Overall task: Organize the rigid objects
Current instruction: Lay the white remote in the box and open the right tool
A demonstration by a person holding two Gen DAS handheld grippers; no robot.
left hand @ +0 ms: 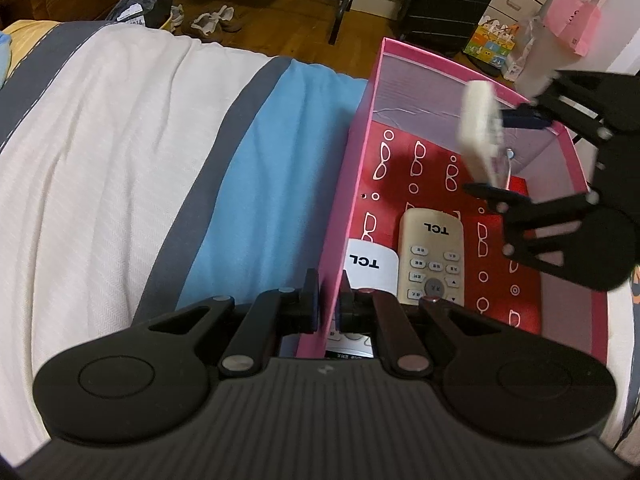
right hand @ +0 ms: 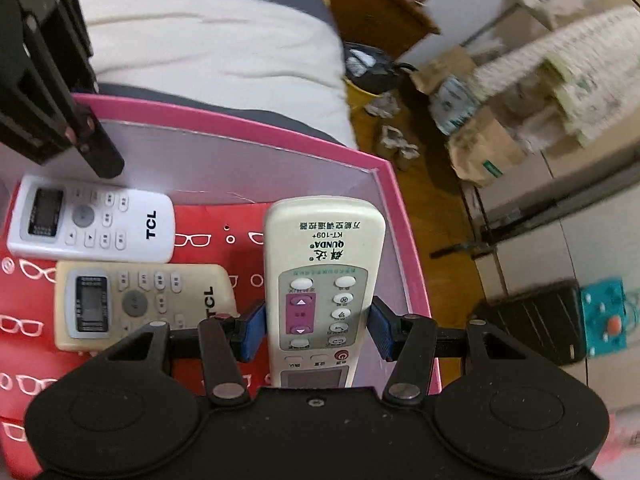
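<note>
A pink box [left hand: 352, 168] with a red glasses-print floor sits on the bed. My left gripper [left hand: 328, 304] is shut on its left wall. Inside lie a white TCL remote [right hand: 92, 218], also in the left wrist view [left hand: 370, 266], and a cream TCL remote [right hand: 140, 304], also in the left wrist view [left hand: 432, 256]. My right gripper [right hand: 316, 330] holds a cream QUNDA remote [right hand: 324, 280] by its sides, above the box's right part. In the left wrist view the right gripper [left hand: 508, 152] and its remote [left hand: 482, 132] are blurred over the box.
The bed cover [left hand: 120, 160] has white, grey and blue bands left of the box. Beyond the bed are a wooden floor, shoes [left hand: 212, 20], a black suitcase [left hand: 448, 0], paper bags and boxes [right hand: 500, 136].
</note>
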